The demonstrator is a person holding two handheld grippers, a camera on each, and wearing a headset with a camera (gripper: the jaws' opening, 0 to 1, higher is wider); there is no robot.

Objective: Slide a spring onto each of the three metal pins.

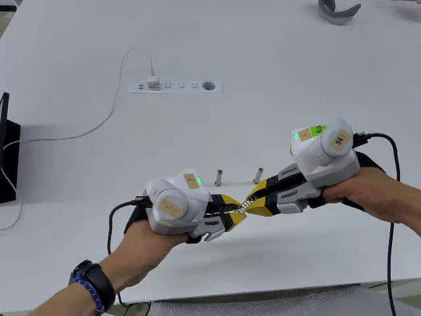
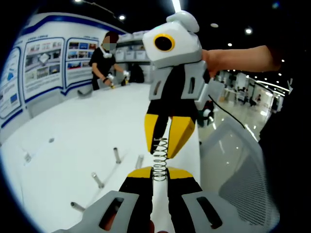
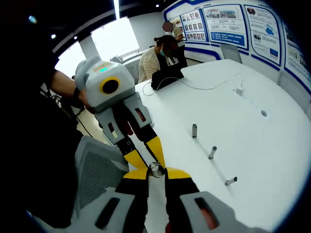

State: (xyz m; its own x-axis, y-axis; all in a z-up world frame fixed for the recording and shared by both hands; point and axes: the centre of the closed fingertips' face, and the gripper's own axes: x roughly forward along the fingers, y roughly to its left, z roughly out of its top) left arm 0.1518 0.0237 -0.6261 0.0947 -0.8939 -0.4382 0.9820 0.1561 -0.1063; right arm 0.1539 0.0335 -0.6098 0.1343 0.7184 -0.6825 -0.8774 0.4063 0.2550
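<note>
Spring (image 1: 244, 205) is gripped at one end by the closed left tool (image 1: 238, 216) and at the other by the closed right tool (image 1: 252, 199), near the pins (image 1: 218, 177).

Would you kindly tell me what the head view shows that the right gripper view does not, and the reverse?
Head view: the right gripper with its white housing and green light, and a grey curved object at the table's far edge. Right gripper view: a seated person, wall posters, and a pin that seems to wear a spring already. Both: the white table, bare pins, and the spring gripped between the left gripper and the right one.
</note>
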